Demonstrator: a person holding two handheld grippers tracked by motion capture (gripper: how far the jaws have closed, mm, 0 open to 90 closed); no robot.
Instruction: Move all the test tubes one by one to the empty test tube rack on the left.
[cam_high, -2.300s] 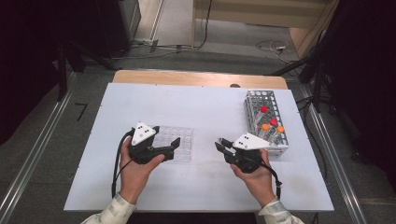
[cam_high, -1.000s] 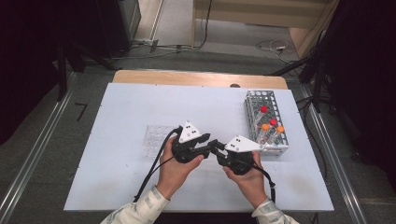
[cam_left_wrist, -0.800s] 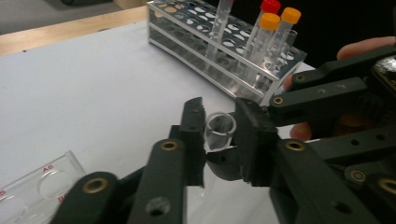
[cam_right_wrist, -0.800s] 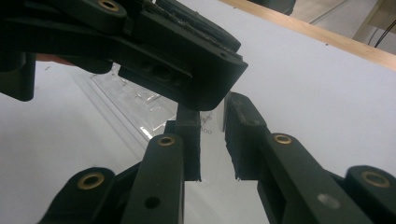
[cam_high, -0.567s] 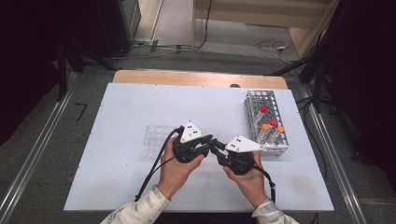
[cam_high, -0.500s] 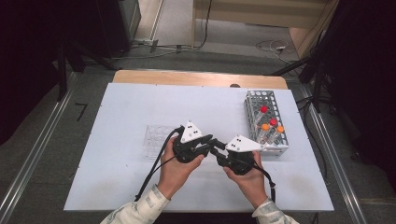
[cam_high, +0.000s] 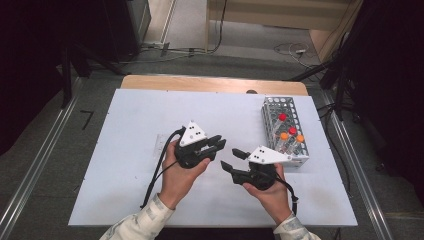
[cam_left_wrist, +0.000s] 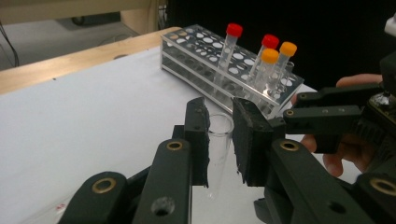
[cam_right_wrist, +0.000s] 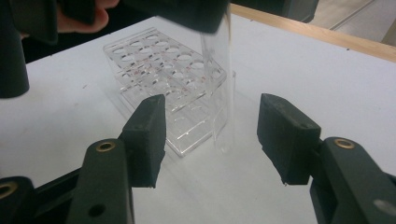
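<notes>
A clear, uncapped test tube (cam_left_wrist: 218, 154) stands upright between the pads of my left gripper (cam_left_wrist: 219, 135), which is shut on it. In the high view the left gripper (cam_high: 219, 143) hovers over the table's middle. My right gripper (cam_high: 230, 158) faces it from the right, close by. Its jaws have just been opening. In the right gripper view the tube (cam_right_wrist: 222, 93) hangs down from the left gripper (cam_right_wrist: 205, 18), in line with the gap of the right gripper (cam_right_wrist: 214, 133), and neither pad touches it.
A metal rack (cam_high: 285, 130) at the right holds several tubes with red and orange caps (cam_left_wrist: 261, 56). A clear plastic rack (cam_right_wrist: 163, 79) with vacant holes stands behind the tube, left of my left hand (cam_high: 160, 144). A wooden strip (cam_high: 210, 84) edges the table's far side.
The two grippers were joined at their tips over the table's middle. Now the right jaws stand apart and the left gripper has lifted away with the tube.
</notes>
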